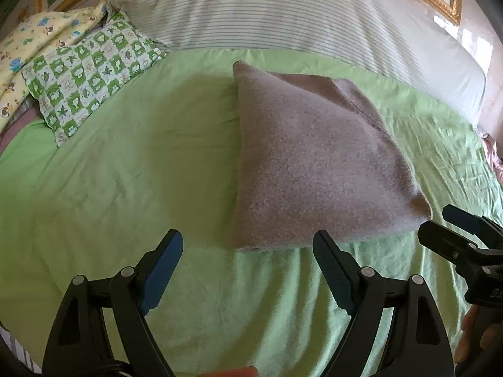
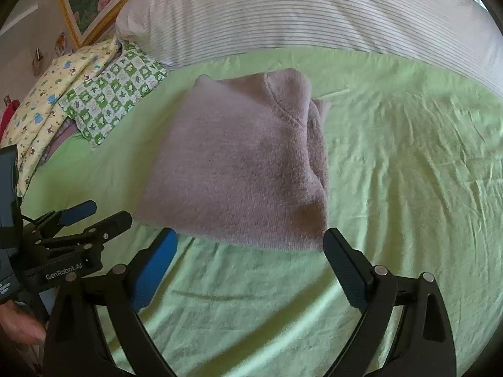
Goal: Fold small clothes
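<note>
On the green bedsheet [image 1: 125, 188] a folded pinkish-grey fleece garment [image 1: 314, 163] was laid, roughly in the middle of the bed and clear of the pillows. It was seen as a thick, squared bundle, with a seam [image 2: 283, 110] running across its top layer and looser folds bunched along its right edge in the right wrist view. Its near edge was found just ahead of both grippers.

The left gripper [image 1: 248, 251] was held low above the sheet with its fingers spread wide apart and nothing between them; the near left corner of the garment lay just beyond its fingertips, and no contact could be made out. The right gripper [image 2: 250, 245] was likewise seen with its fingers parted wide and empty, the garment's near edge lying close in front of the gap, with the right finger [image 2: 345, 264] near the bundle's near right corner. Whether that finger touched the cloth could not be told.

Each gripper was caught at the edge of the other's view, and the two were held side by side near the front of the bed.

Behind the garment a large white striped pillow [image 1: 283, 9] was stretched across the head of the bed. To the left, a green-and-white patterned pillow [image 1: 91, 72] was propped beside a yellow printed cloth [image 1: 37, 37]. A gilt picture frame [image 2: 72, 15] was seen on the wall beyond. The sheet was creased, most heavily to the right of the garment.
</note>
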Available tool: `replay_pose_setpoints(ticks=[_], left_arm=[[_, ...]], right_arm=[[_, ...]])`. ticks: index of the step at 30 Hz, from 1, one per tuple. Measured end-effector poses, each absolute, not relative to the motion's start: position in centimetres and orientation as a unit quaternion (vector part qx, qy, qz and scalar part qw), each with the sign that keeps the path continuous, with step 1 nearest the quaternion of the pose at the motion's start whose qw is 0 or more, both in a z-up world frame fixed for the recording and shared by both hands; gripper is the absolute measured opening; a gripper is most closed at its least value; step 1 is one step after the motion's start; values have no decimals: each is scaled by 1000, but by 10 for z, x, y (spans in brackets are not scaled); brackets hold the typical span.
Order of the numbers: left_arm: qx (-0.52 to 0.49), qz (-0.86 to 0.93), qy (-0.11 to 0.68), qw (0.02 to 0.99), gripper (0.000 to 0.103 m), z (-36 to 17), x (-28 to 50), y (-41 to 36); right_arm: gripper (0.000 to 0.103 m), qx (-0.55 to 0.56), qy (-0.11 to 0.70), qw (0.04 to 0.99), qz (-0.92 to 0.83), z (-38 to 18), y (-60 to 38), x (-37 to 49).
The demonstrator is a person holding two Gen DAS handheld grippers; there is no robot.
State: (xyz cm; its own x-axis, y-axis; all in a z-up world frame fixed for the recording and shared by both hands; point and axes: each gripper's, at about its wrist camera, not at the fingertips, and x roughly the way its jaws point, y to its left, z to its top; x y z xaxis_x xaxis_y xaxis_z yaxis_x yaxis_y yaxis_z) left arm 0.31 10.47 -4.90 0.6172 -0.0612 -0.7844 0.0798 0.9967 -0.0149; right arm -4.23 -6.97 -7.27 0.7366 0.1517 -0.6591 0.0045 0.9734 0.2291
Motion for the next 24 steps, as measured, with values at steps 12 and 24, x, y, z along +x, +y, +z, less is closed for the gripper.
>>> replay_pose_setpoints(ticks=[12,24], left_arm=[[14,-28,447,894,86,-50,13,106],[22,-31,430,902,87,-45,10,101]], right_arm=[[95,110,361,925,48,-75,-70,-32],[95,102,342,933,44,-76,-70,-32]])
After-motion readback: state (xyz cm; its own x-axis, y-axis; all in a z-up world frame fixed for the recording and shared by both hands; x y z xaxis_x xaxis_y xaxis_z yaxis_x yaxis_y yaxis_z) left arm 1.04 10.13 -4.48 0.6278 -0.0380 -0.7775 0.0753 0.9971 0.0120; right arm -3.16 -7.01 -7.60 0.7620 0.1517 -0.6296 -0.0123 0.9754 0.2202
